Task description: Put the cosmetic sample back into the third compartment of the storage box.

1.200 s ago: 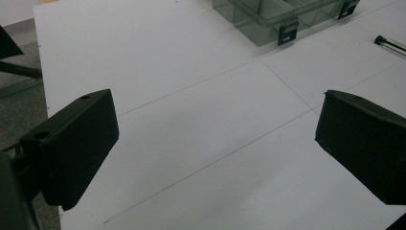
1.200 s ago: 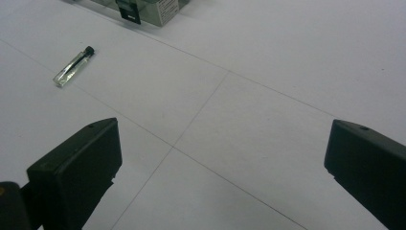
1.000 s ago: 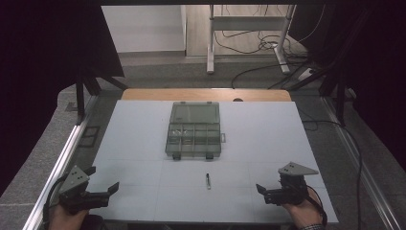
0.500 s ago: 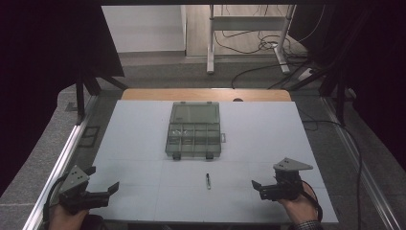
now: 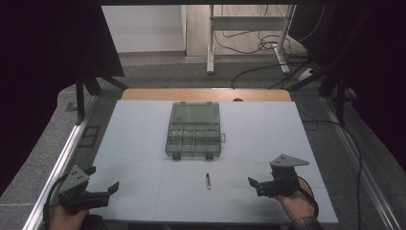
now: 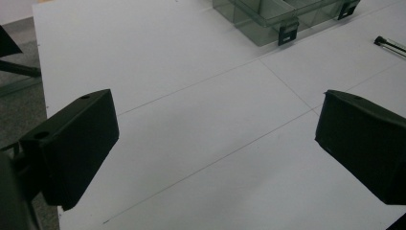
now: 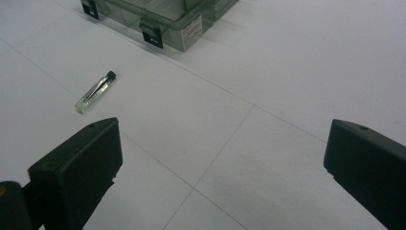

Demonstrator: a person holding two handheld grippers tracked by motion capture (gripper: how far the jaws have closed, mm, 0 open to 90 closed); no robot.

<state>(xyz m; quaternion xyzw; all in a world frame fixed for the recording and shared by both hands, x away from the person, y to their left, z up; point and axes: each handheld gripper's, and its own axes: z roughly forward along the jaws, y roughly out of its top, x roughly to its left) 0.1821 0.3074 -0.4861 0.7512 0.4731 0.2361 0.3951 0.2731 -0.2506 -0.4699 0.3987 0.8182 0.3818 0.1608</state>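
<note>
A small clear vial with a black cap lies on the white table, just in front of a closed smoky-clear compartment box. My right gripper is open near the front edge, to the right of the vial and apart from it. In the right gripper view, the vial lies ahead to the left of the open right gripper, with the box beyond. My left gripper is open at the front left corner. The left gripper holds nothing, and the box and vial lie far off.
A wooden strip borders the table's far edge. Metal rails run along both sides. Black stand legs rise at the back corners, and cables lie on the floor behind.
My right gripper has shifted a little to the left, toward the vial. The left gripper, the vial and the box have stayed put.
</note>
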